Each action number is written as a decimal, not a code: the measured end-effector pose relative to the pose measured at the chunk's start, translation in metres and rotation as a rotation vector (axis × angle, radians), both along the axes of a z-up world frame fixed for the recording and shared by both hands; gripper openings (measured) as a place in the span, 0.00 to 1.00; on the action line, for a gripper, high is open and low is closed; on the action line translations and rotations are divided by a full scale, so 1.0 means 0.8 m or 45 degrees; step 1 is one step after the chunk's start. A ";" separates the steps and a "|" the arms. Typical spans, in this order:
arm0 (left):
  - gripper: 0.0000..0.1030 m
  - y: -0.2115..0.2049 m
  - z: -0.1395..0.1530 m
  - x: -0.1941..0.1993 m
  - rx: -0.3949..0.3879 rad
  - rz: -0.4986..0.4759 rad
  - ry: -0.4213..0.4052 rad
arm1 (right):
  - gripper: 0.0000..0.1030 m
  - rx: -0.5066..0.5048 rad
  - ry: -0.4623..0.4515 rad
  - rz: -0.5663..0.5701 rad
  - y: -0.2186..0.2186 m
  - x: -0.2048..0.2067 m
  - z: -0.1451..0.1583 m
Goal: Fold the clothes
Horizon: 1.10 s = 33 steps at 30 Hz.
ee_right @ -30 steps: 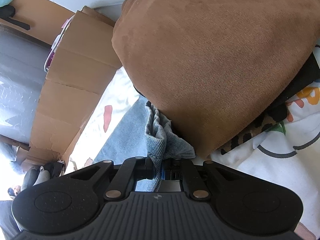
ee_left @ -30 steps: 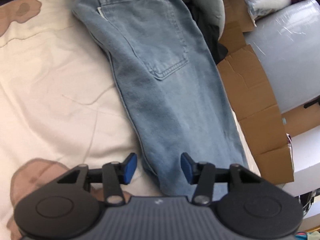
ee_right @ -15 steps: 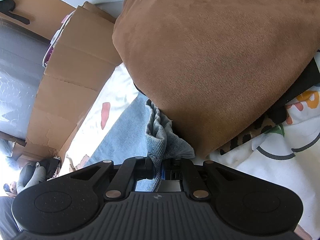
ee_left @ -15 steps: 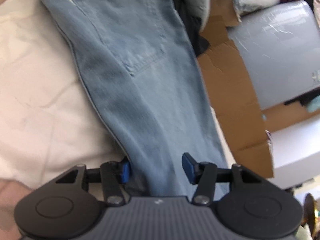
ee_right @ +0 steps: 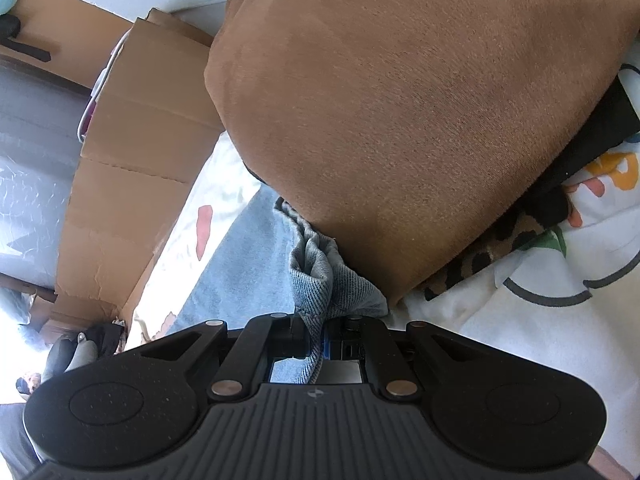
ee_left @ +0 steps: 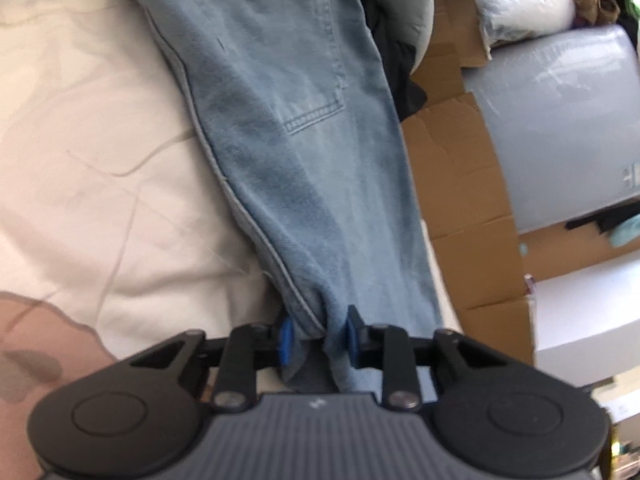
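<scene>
Left tool [ee_left: 316, 338] closing on bunched jeans [ee_left: 288, 128] between its pads; right tool [ee_right: 320, 342] clamped tight on denim, brown blanket [ee_right: 420, 112] just ahead.

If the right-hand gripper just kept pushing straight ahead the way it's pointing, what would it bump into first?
The right gripper is shut on a bunched edge of the jeans, so denim is already at its tips. Straight beyond that, it would most likely press into the brown folded fabric, though the depth between them is hard to judge.

Black ribbed left gripper [ee_left: 316, 336] body, round side discs, blue-padded fingers [ee_left: 285, 340] (silver screws)
</scene>
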<state>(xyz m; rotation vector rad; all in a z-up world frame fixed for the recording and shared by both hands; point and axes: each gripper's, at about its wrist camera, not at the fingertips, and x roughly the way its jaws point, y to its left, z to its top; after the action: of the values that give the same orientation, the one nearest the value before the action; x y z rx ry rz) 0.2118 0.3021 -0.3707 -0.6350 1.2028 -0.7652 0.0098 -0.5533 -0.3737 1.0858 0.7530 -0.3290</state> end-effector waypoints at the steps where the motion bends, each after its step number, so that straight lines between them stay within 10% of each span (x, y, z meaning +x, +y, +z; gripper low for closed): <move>1: 0.24 -0.001 0.005 -0.001 0.029 -0.004 -0.016 | 0.05 -0.002 -0.005 0.000 0.000 0.000 0.000; 15: 0.19 -0.009 0.097 0.013 0.357 -0.089 -0.048 | 0.04 -0.023 -0.062 0.022 0.014 -0.042 0.079; 33: 0.19 -0.017 0.167 -0.015 0.566 -0.260 -0.058 | 0.04 0.040 -0.041 -0.082 0.014 -0.219 0.087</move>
<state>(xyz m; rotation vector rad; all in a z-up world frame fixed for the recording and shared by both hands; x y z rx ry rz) 0.1994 0.2883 -0.2370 -0.1291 1.3537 -0.6469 -0.1651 -0.5419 -0.3044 1.1444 0.6977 -0.3546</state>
